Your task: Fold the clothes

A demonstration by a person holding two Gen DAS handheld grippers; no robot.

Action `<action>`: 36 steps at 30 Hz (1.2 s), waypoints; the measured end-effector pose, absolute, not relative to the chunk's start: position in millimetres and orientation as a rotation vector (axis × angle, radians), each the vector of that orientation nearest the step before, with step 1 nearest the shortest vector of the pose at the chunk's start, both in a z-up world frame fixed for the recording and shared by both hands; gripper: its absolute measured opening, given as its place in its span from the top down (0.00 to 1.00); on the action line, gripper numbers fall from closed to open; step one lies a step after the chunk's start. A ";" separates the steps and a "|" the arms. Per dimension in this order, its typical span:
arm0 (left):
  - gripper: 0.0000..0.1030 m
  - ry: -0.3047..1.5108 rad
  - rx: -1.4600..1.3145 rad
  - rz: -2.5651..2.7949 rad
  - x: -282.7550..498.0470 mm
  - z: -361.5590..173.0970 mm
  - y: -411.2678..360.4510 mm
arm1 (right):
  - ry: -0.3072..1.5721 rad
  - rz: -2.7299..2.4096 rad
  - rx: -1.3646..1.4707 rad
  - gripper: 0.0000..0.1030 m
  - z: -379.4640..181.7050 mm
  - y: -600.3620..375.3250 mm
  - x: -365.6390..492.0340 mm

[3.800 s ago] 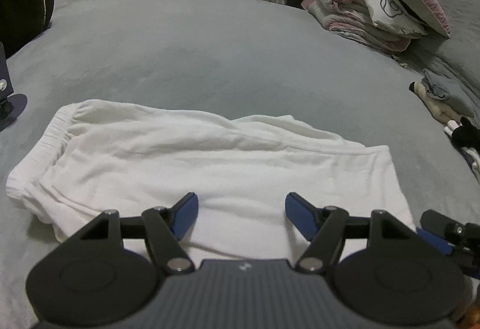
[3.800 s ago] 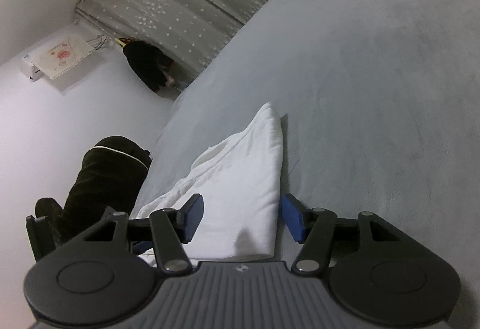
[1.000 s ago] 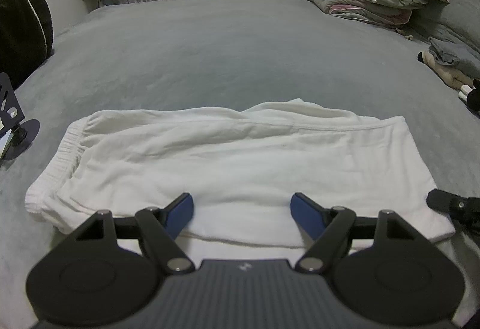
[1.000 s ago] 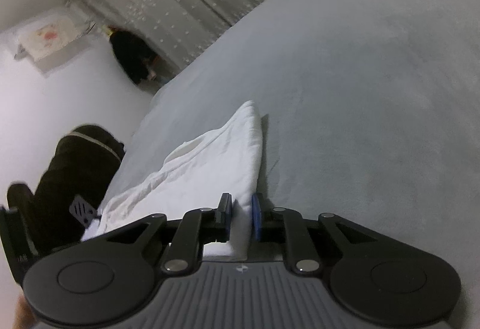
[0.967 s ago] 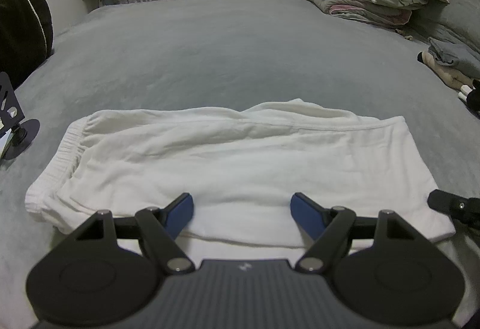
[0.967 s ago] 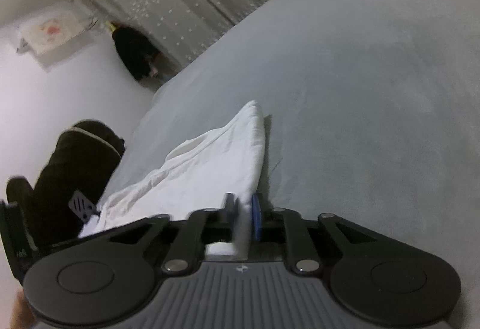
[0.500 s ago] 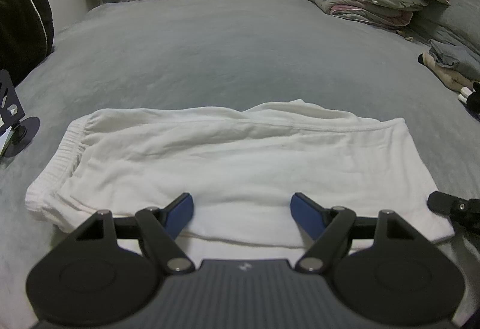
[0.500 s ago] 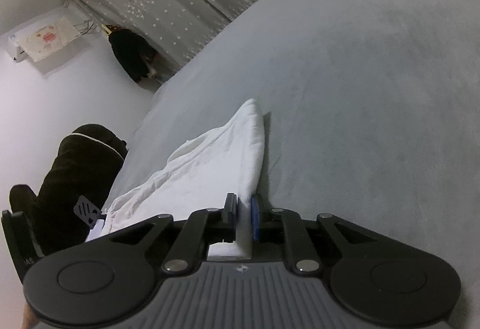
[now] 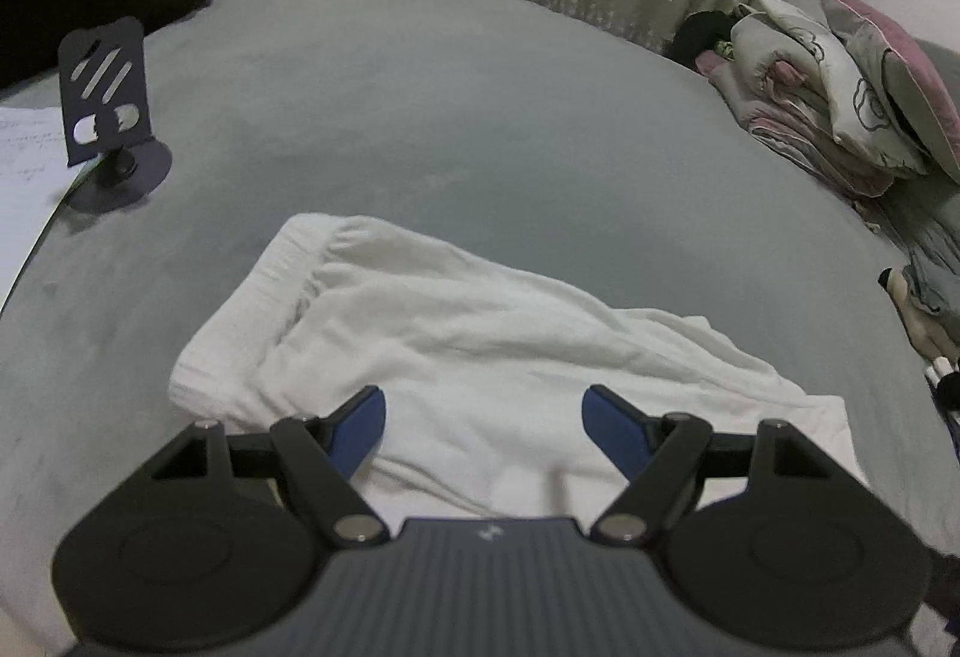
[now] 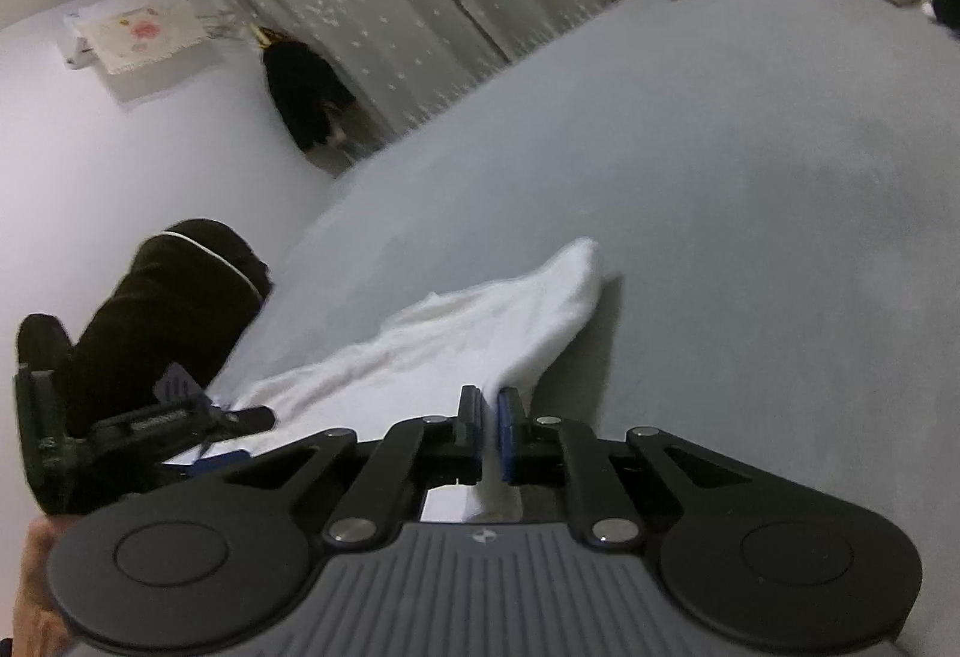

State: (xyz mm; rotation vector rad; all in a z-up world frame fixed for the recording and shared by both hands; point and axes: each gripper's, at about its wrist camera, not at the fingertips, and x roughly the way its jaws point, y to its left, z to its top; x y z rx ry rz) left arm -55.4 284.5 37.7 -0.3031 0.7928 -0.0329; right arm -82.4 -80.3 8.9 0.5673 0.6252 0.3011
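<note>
On the grey bed (image 9: 480,129), wide bare room lies beyond the white shorts (image 9: 480,333). The right gripper (image 10: 489,432) pinches their corner edge. The left gripper (image 9: 483,426) tilts down over them, jaws wide apart.

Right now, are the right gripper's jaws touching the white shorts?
Touching. The right wrist view shows the right gripper with jaws clamped on the white shorts, cloth pinched between them.

White shorts (image 9: 480,357) folded in half, rumpled, lying flat on grey bed, elastic waistband at left
</note>
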 end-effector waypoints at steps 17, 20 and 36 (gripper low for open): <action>0.27 0.786 -0.292 -0.067 -58.3 41.1 278.1 | 0.622 0.264 0.662 0.90 -8.4 -98.0 -87.7; 0.27 0.784 -0.324 -0.056 -56.6 42.1 285.2 | 0.580 0.272 0.648 0.91 3.3 -93.9 -88.6; 0.28 0.684 -0.666 0.028 -60.4 48.7 382.6 | 0.450 0.569 0.485 0.92 53.8 62.6 -43.8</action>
